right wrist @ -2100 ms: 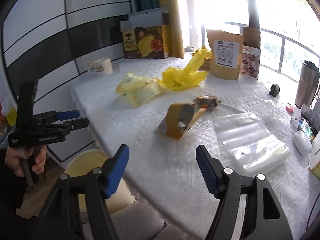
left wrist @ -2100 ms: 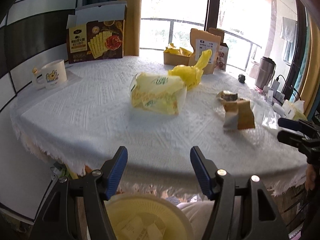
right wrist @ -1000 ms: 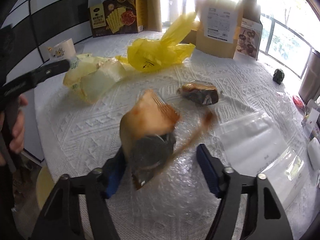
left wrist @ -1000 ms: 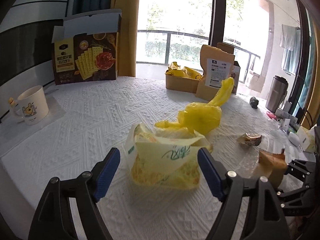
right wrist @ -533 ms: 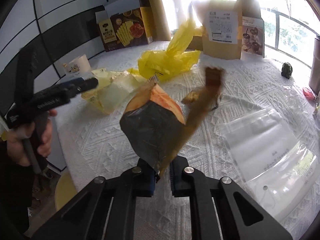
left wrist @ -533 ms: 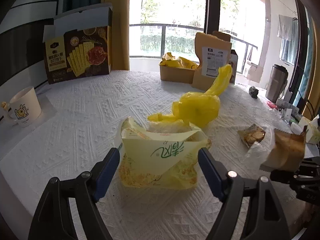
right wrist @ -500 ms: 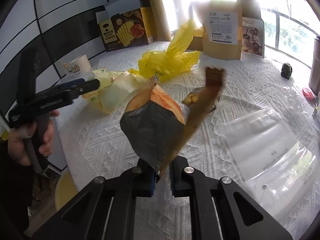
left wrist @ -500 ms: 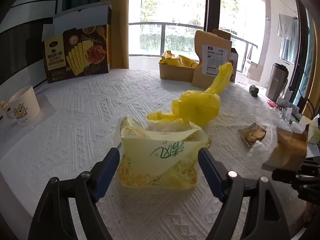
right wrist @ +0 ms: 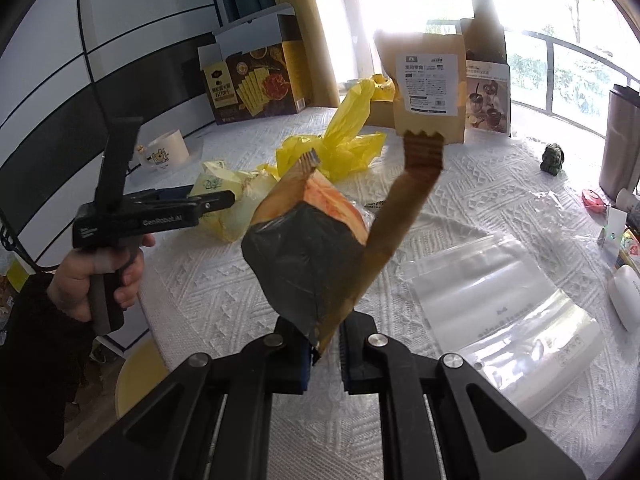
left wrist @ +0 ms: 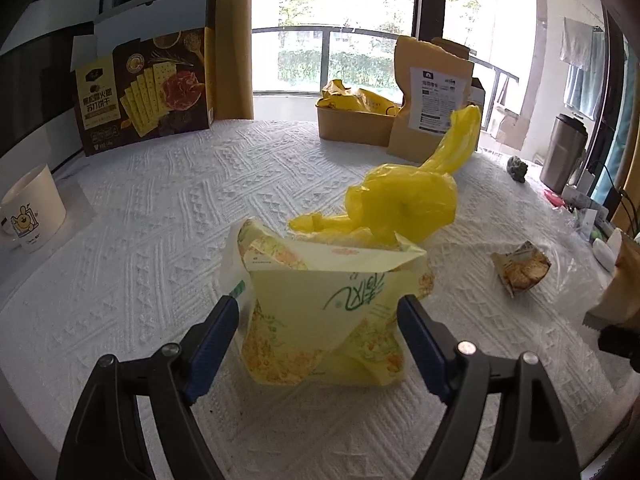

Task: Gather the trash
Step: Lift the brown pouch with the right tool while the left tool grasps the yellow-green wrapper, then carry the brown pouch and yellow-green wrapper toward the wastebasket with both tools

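White tablecloth (left wrist: 160, 216) bare left of pale-yellow bag (left wrist: 328, 304).

pale yellow bag (left wrist: 324, 312) between hand-held gripper (left wrist: 318, 332) fingers

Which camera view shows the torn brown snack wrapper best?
The right wrist view: the torn brown snack wrapper fills the centre, pinched in the right gripper. The left wrist view shows only its brown edge at the right border.
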### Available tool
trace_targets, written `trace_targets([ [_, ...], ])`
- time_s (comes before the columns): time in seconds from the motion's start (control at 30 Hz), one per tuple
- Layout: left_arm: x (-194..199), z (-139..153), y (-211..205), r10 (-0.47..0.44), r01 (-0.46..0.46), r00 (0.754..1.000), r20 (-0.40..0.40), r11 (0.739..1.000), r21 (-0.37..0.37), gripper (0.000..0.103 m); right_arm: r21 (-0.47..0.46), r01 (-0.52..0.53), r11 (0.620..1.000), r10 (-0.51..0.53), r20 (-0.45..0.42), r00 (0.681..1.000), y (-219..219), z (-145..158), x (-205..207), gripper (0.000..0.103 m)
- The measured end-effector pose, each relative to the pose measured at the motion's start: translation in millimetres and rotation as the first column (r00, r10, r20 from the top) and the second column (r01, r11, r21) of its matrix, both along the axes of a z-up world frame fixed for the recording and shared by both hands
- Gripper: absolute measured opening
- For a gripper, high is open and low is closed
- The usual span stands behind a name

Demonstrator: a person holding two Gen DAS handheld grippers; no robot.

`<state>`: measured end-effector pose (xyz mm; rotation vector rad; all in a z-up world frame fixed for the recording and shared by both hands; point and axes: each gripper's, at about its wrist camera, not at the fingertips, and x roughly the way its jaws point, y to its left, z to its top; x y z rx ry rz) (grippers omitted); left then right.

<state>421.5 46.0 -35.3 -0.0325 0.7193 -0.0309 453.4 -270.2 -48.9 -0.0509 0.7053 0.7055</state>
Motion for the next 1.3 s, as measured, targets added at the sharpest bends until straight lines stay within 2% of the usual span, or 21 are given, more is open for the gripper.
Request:
trace_targets([
  [0.03, 1.0, -0.1, -0.2, -0.005, 0.005, 1.0, -0.001, 1.0, 0.005, 0.082, 0.002, -0.001, 1.0, 0.001, -0.001, 1.0, -0.6, -0.2, 0.9, 0.01],
  [0.07, 1.9, -0.6, -0.9, -0.015, 0.015, 1.0, -0.002, 1.0, 0.008, 0.075, 0.004, -0.002, 1.0, 0.002, -0.002, 1.0, -1.8, -0.5, 0.7, 0.01],
  [0.1, 2.3, -0.9, -1.2, -0.025, 0.026, 1.0, -0.004, 1.0, 0.006, 0.064, 0.006, -0.002, 1.0, 0.002, -0.003, 1.0, -2.8, -0.9, 0.6, 0.01],
  [0.13, 2.9, -1.4, -1.5, -0.031, 0.031, 0.999, -0.01, 0.999, 0.005, 0.058, 0.009, -0.002, 1.0, 0.002, -0.005, 1.0, -3.8, -1.3, 0.8, 0.01],
  [0.17, 2.8, -2.2, -2.7, -0.034, 0.034, 0.999, -0.013, 0.999, 0.016, 0.041, 0.01, -0.002, 1.0, 0.002, -0.006, 1.0, -3.9, -1.6, 1.0, 0.01],
  [0.2, 3.1, -3.4, -4.0, -0.033, 0.033, 0.999, -0.019, 0.999, 0.038, 0.019, 0.011, -0.002, 1.0, 0.002, -0.007, 1.0, -3.7, -2.1, 2.2, 0.01],
  [0.23, 3.4, -4.9, -4.5, -0.027, 0.029, 0.999, -0.026, 0.998, 0.056, 0.015, 0.013, -0.002, 1.0, 0.002, -0.009, 1.0, -4.3, -2.4, 2.1, 0.01],
  [0.37, -2.5, -4.3, -0.9, -0.033, 0.033, 0.999, -0.003, 0.998, 0.049, 0.003, 0.019, -0.006, 1.0, 0.006, -0.004, 1.0, -5.0, -1.3, -0.3, 0.01],
  [0.63, -34.1, 21.3, -7.8, -0.037, 0.031, 0.997, 0.074, 0.996, 0.08, 0.001, 0.024, -0.011, 1.0, 0.01, 0.015, 1.0, -7.3, 4.8, -11.6, 0.01],
  [1.0, -96.8, 73.7, -10.4, -0.042, 0.029, 0.979, 0.202, 0.997, 0.065, 0.001, 0.028, -0.02, 0.999, 0.018, 0.065, 0.998, -9.5, 25.2, -42.7, 0.01],
  [1.3, -144.7, 84.3, -8.2, -0.05, 0.036, 0.969, 0.24, 0.998, 0.059, 0.001, 0.023, -0.027, 0.999, 0.024, 0.098, 0.995, -9.0, 36.0, -78.0, 0.01],
])
